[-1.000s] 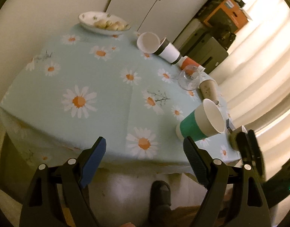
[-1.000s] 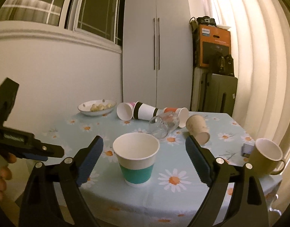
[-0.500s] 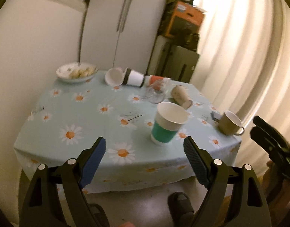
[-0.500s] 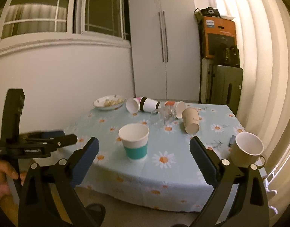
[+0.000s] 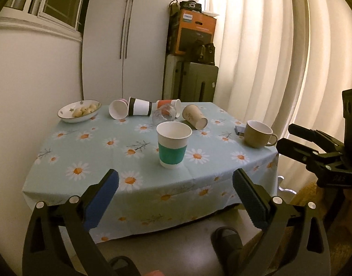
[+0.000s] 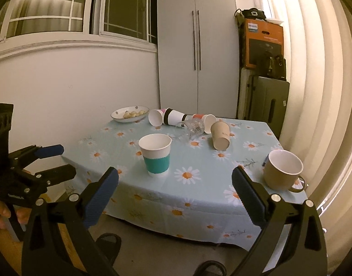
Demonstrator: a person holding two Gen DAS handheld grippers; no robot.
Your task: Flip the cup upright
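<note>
Now the white paper cup with a teal band [image 5: 172, 146] stood upright near the front edge of the daisy tablecloth table [image 5: 88, 138]. Both the left gripper [image 5: 174, 199] and right gripper [image 6: 174, 197] hung wide apart, holding nothing, off the table. A careless reach could knock this light cup over the edge. More room lay behind it, before the tipped tan paper cup [image 5: 194, 116].

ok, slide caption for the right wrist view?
Open right gripper facing upright teal-banded cup; tipped cups behind, mug at right.
</note>
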